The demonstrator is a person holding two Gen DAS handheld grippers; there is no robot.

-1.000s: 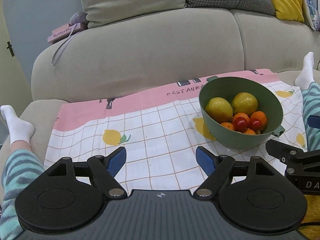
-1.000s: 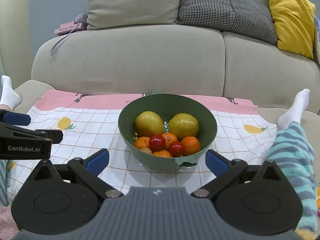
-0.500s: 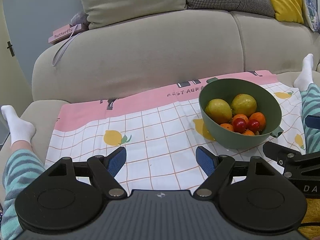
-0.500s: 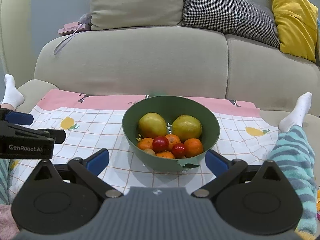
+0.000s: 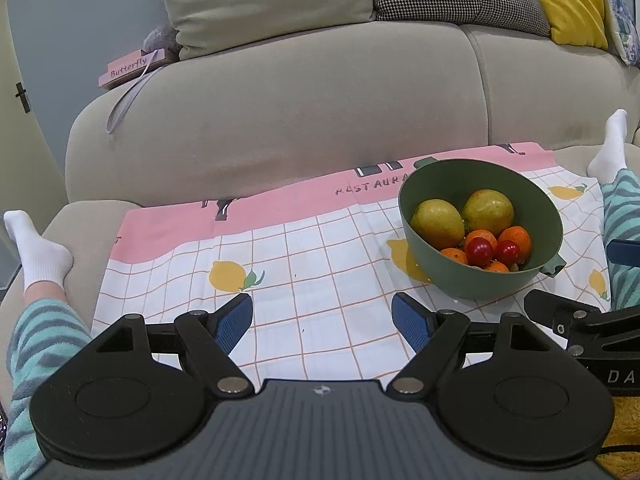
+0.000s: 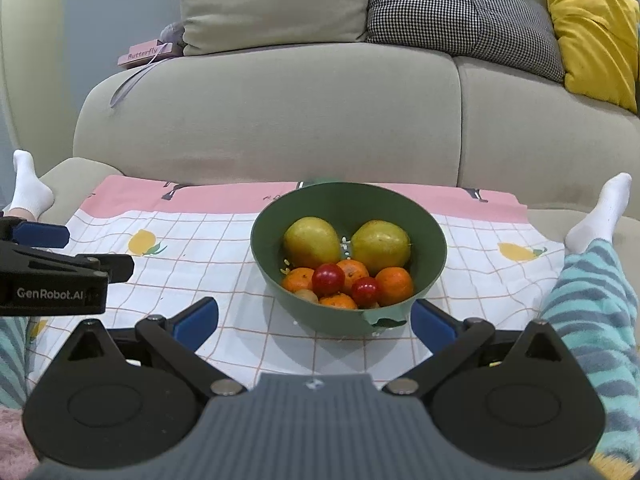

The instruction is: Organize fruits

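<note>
Right tool (image 6: 314, 318) backed off bowl (image 6: 434, 236) slightly

Home living room: beige sofa (image 6: 280, 120), cushions (image 6: 460, 12), patterned cloth (image 5: 280, 260).

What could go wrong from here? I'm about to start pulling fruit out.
The green bowl sits on a loose cloth over a soft cushion, so pushing down may tip it. The small red fruits rest on the oranges; the wide-open right gripper may nudge them loose.

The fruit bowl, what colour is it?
Green; the bowl shows best in the right wrist view.
</note>
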